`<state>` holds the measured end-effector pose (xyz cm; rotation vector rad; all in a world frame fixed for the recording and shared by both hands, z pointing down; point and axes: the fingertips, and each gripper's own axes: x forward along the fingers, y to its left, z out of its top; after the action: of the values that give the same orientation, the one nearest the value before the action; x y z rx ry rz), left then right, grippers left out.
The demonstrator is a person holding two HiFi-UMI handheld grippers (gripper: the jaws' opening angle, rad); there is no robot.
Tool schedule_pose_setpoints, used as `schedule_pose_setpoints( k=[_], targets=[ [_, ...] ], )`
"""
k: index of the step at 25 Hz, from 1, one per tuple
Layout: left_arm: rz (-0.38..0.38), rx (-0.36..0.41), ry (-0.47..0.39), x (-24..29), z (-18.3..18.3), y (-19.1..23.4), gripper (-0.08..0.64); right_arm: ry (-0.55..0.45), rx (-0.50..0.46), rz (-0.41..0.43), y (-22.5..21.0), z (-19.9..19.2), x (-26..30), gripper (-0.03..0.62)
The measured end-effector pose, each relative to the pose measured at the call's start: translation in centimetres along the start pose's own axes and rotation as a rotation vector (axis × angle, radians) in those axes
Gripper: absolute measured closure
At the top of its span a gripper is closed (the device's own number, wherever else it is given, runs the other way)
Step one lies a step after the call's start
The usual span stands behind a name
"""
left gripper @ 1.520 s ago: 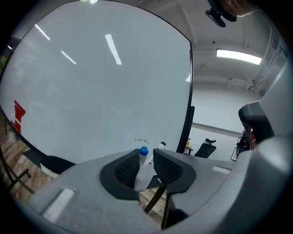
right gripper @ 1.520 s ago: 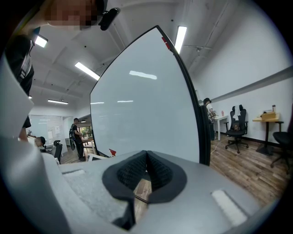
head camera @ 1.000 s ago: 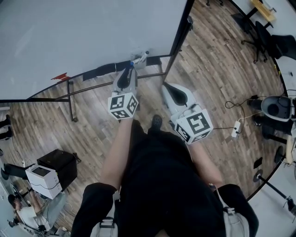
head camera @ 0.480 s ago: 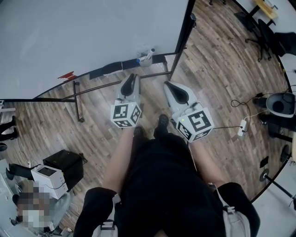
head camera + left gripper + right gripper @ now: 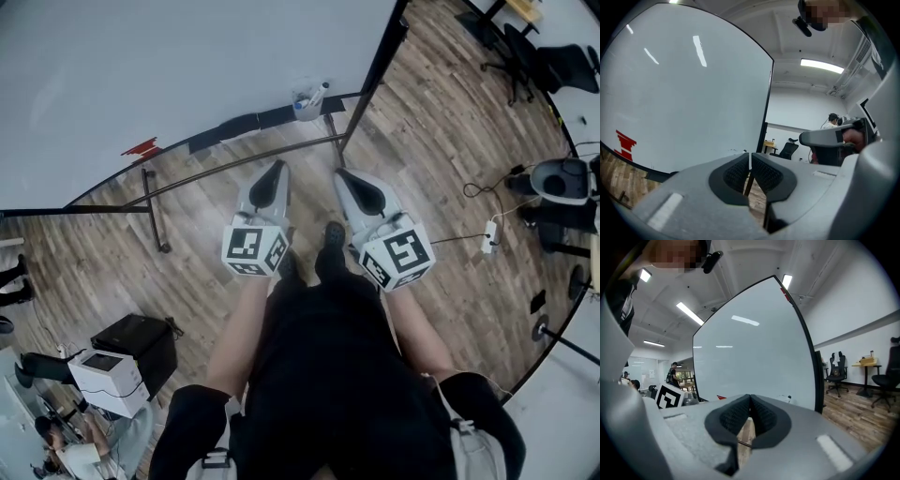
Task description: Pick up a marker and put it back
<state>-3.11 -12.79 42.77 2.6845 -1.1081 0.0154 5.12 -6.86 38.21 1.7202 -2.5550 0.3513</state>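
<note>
A marker point(image 5: 318, 93) stands in a small clear cup point(image 5: 304, 99) on the whiteboard's ledge, far from both grippers. My left gripper point(image 5: 276, 170) hangs over the wood floor, well short of the ledge. Its jaws have just been closing and their tips nearly meet, with nothing between them. In the left gripper view the left gripper point(image 5: 750, 155) faces the board's right edge. My right gripper point(image 5: 345, 175) is beside it, shut and empty. In the right gripper view the right gripper point(image 5: 750, 397) shows its pads touching, with the cup point(image 5: 788, 398) small beyond.
The whiteboard point(image 5: 169, 66) stands on a black frame with a floor bar point(image 5: 234, 167) and an upright post point(image 5: 375, 70). A red magnet point(image 5: 141, 148) is on the board. A printer point(image 5: 101, 369) sits lower left, a power strip point(image 5: 487, 236) lies right, and office chairs point(image 5: 553, 61) are far right.
Both grippers have drawn back from the ledge toward the person. The left gripper, earlier at the cup, has left it and its jaws have closed. The marker stays in the cup.
</note>
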Motion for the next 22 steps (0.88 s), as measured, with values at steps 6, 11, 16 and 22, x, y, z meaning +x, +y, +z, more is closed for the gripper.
schedule_pose_setpoints(
  k=[6,11,16,22],
  targets=[
    [-0.080,0.056,0.000,-4.2,1.5,-0.2,0.543,0.001,-0.014,-0.062,4.1,-0.7,-1.0,0.591],
    [-0.145,0.109,0.012,-7.5,2.3,-0.2,0.548,-0.013,-0.016,-0.124,6.8,-1.1,-1.9,0.591],
    [-0.197,0.103,0.034,-9.6,2.7,-0.3,0.549,-0.027,-0.018,-0.178,8.2,-1.5,-3.1,0.591],
    [-0.234,0.077,0.047,-11.0,3.3,-0.4,0.549,-0.030,-0.037,-0.215,9.5,-1.5,-4.0,0.591]
  ],
)
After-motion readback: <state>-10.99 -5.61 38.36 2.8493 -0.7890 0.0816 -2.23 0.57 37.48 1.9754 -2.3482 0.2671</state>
